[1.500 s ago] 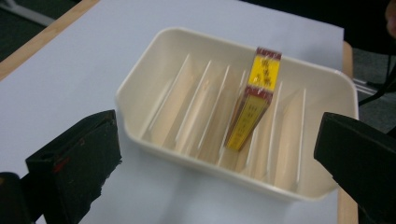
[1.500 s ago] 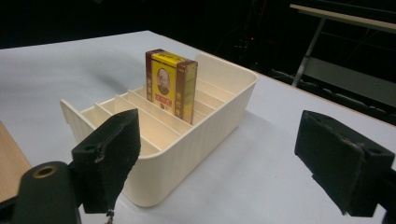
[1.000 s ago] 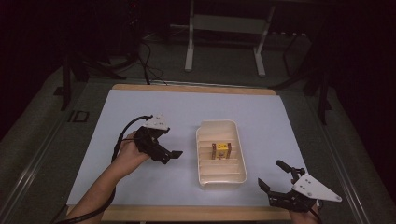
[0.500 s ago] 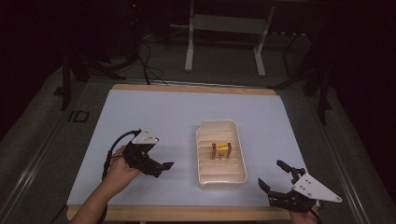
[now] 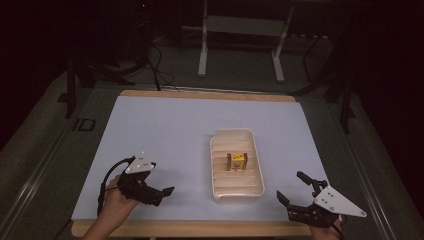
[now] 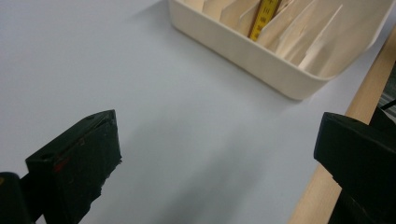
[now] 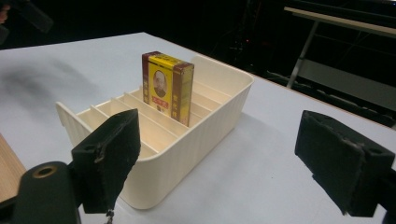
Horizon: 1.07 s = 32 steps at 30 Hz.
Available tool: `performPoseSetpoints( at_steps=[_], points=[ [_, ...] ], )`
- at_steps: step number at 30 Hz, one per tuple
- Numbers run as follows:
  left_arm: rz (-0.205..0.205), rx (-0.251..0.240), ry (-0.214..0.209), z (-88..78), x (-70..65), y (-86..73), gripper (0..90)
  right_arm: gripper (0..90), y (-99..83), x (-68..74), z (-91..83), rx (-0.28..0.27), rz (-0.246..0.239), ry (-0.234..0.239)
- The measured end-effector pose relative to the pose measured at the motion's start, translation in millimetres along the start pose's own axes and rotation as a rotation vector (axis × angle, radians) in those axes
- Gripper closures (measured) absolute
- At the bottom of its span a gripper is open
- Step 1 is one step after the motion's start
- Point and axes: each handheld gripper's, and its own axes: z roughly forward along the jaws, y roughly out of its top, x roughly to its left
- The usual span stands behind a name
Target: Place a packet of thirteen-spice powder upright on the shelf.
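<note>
Plenty of bare room on the bench: the whole 9 to 12 o'clock stretch of the pale sheet has nothing on it, and the wooden edge runs along the near side. The cream slotted tray sits right of centre toward 5 o'clock, its long axis running from 6 to 12. A small yellow and dark red box stands upright in one of the middle slots, printed face broadside to the dividers and looking toward the near end, as the right gripper view shows it.

The left claw sits at 7 o'clock near the front edge, jaws apart and empty, pointing at the tray. It's pulled back toward the person and away from the tray compared with a second ago. The right claw at 5 o'clock hasn't budged, jaws wide apart, nothing in them.
</note>
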Motion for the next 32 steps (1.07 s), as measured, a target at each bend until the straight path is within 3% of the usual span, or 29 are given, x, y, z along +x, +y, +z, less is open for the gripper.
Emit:
performPoseSetpoints(
  at_steps=[9, 14, 20, 24, 32],
  points=[
    [-0.027, 0.002, 0.019, -8.0, -5.0, -22.0, 0.7, 14.3, 0.3, 0.2, -0.4, -0.003, 0.001, -0.003],
    [-0.045, 0.012, 0.007, -9.0, -4.9, -31.1, 0.7, 14.0, 0.7, 0.5, -1.3, -0.011, 0.002, -0.004],
    [-0.046, -0.025, 0.061, -11.9, -4.1, -41.0, 0.7, 14.0, 0.5, 1.1, -0.8, -0.003, -0.006, -0.011],
    [-0.051, -0.047, 0.077, -13.9, -3.5, -42.3, 0.7, 14.0, 0.8, 1.7, -0.9, -0.007, -0.016, -0.014],
    [-0.043, -0.025, 0.072, -9.9, -3.9, -42.5, 0.7, 14.0, 0.6, 2.4, 0.2, -0.003, -0.020, -0.010]
  ],
)
